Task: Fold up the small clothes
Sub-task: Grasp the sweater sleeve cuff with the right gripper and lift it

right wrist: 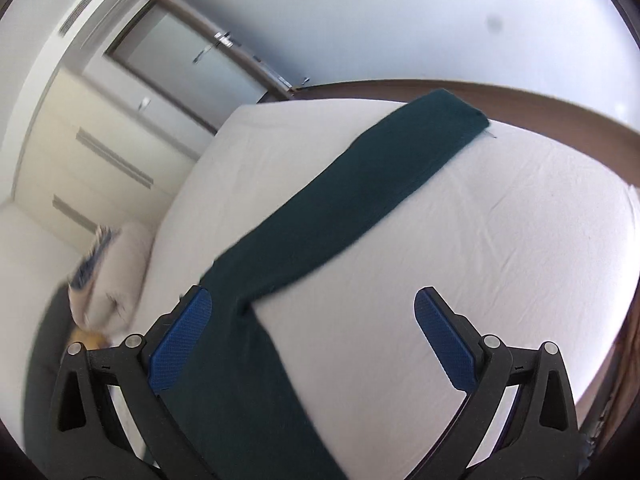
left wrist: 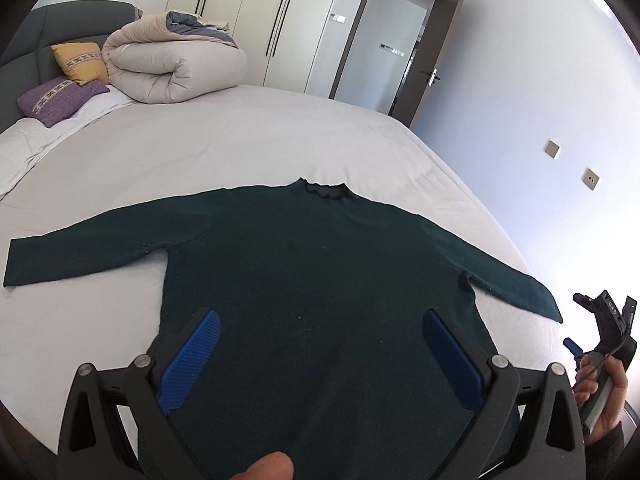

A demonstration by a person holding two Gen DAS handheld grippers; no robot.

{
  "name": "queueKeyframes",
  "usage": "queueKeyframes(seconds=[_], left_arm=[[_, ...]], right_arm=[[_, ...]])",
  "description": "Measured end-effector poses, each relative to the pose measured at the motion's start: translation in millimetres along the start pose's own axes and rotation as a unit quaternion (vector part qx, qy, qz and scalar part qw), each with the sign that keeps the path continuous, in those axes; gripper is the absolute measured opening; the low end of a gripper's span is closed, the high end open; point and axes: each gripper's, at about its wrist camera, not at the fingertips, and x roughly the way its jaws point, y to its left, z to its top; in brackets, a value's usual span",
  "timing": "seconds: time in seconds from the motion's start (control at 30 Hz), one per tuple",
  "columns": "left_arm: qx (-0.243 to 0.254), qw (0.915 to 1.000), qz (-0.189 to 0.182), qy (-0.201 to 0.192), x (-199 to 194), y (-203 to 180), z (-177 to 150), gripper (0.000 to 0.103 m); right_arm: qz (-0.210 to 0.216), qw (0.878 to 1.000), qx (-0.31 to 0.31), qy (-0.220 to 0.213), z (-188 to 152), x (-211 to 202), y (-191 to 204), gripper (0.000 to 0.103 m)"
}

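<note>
A dark green long-sleeved sweater (left wrist: 312,272) lies flat on the white bed (left wrist: 240,140), collar at the far side and both sleeves spread out. My left gripper (left wrist: 320,320) is open and empty, hovering above the sweater's lower body. My right gripper (right wrist: 312,304) is open and empty above the sweater's right armpit; the right sleeve (right wrist: 360,188) stretches away toward the bed's corner. The right gripper also shows in the left wrist view (left wrist: 600,332), held by a hand beyond the right sleeve cuff.
A rolled beige duvet (left wrist: 176,68), a yellow pillow (left wrist: 82,62) and a purple pillow (left wrist: 60,100) sit at the head of the bed. Wardrobes (left wrist: 256,16) and an open door (left wrist: 400,48) stand behind. The bed's wooden edge (right wrist: 520,100) borders the right sleeve.
</note>
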Motion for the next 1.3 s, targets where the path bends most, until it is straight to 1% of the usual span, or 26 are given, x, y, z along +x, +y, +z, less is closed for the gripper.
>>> queueKeyframes(seconds=[0.07,0.1,0.13,0.23,0.3,0.4,0.43,0.47,0.53,0.6,0.63,0.7,0.73,0.77,0.8,0.83,0.87,0.97,1.03,1.17,1.27,1.3], left_arm=[[0.017,0.9993,0.013,0.032,15.4,-10.3,1.9,0.103],[0.022,0.9988,0.008,0.043,23.6,-13.6,1.7,0.103],[0.022,0.9985,0.003,0.05,30.7,-15.6,1.2,0.103],[0.026,0.9976,0.004,0.065,49.0,-20.5,-0.4,0.103],[0.022,0.9963,-0.008,0.082,63.3,-22.2,-0.5,0.103],[0.001,0.9941,-0.044,0.099,79.9,-22.2,3.3,0.103],[-0.006,0.9927,-0.057,0.106,85.6,-22.6,5.1,0.103],[-0.012,0.9912,-0.069,0.113,90.5,-24.0,5.9,0.103],[-0.03,0.9857,-0.101,0.132,101.5,-24.1,7.1,0.103],[-0.044,0.9807,-0.127,0.142,109.2,-24.9,7.5,0.103],[-0.048,0.9799,-0.132,0.142,111.3,-25.4,8.0,0.103],[-0.051,0.981,-0.132,0.133,113.3,-25.7,9.4,0.103],[-0.052,0.9816,-0.132,0.127,113.3,-25.0,10.4,0.103],[-0.057,0.9836,-0.127,0.114,111.7,-23.4,11.3,0.103],[-0.063,0.9847,-0.124,0.104,109.8,-20.6,12.3,0.103],[-0.068,0.9849,-0.125,0.099,109.5,-18.0,13.2,0.103],[-0.075,0.984,-0.128,0.097,109.1,-14.7,14.0,0.103],[-0.094,0.9805,-0.135,0.107,116.0,-4.0,18.5,0.103],[-0.1,0.9787,-0.137,0.115,119.8,1.4,20.4,0.102],[-0.104,0.9785,-0.135,0.117,129.0,9.3,26.3,0.101],[-0.106,0.9778,-0.14,0.114,136.9,14.5,33.0,0.101],[-0.108,0.9776,-0.142,0.112,139.5,16.3,36.3,0.101]], right_arm=[[0.012,0.998,0.06,0.0,24.7,12.1,-33.3,0.103],[0.018,0.996,0.09,0.004,34.9,20.1,-49.7,0.103],[0.023,0.993,0.115,0.009,42.5,28.1,-63.5,0.103],[0.041,0.983,0.18,0.02,57.3,50.8,-95.5,0.103],[0.053,0.98,0.191,0.01,67.8,56.1,-96.9,0.103],[0.05,0.981,0.185,0.006,80.0,71.1,-90.3,0.103],[0.05,0.981,0.187,0.008,91.4,80.2,-86.9,0.103],[0.049,0.981,0.187,0.009,94.0,86.3,-85.3,0.103],[0.048,0.981,0.19,0.006,100.5,96.5,-82.9,0.103],[0.05,0.98,0.194,0.004,107.2,104.8,-80.4,0.101],[0.051,0.979,0.196,0.004,105.3,109.8,-73.0,0.098],[0.057,0.978,0.199,0.005,111.7,117.8,-70.7,0.09],[0.059,0.978,0.201,0.005,114.5,121.9,-70.6,0.081],[0.062,0.977,0.204,0.006,117.6,126.3,-71.7,0.07],[0.065,0.976,0.208,0.007,120.2,131.1,-73.5,0.064],[0.067,0.975,0.211,0.008,121.7,134.1,-75.3,0.051],[0.067,0.975,0.211,0.008,124.3,136.8,-77.9,0.04],[0.056,0.978,0.202,0.004,129.1,145.2,-80.1,0.025],[0.04,0.982,0.186,0.0,133.2,149.1,-75.2,0.017],[0.003,0.989,0.146,-0.013,143.8,156.3,-53.4,0.012],[-0.026,0.996,0.088,-0.017,154.4,160.4,-13.1,0.011],[-0.031,0.998,0.056,-0.014,155.6,164.8,9.5,0.01]])
